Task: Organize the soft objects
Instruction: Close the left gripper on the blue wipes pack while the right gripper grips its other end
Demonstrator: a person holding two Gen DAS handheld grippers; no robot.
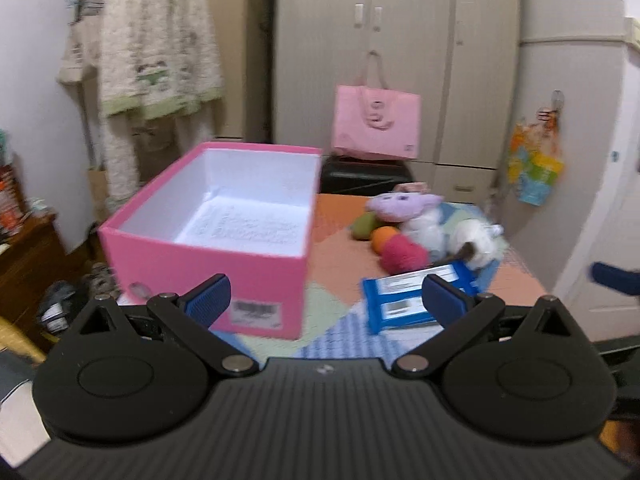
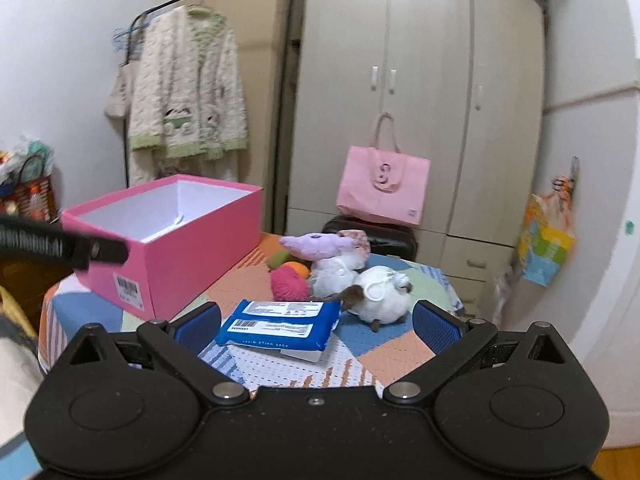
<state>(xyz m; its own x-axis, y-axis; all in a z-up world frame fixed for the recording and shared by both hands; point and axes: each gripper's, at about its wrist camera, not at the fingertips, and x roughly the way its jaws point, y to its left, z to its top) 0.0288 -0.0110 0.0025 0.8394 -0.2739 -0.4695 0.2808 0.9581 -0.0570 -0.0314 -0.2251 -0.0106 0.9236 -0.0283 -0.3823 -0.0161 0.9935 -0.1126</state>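
Pink box sits empty; plush toys and wipes pack lie on desk. Both claws, left and right, spread apart, hold nothing. Nothing sorted yet.

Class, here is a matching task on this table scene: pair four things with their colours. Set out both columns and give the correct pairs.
Things:
1. open box
2. wipes pack
3. sheep toy
4. hanging tote bag

Colours:
A. blue with white labels
B. white with brown legs
C. pale pink with long handles
D. bright pink outside, white inside

Pairs: 1-D, 2-A, 3-B, 4-C
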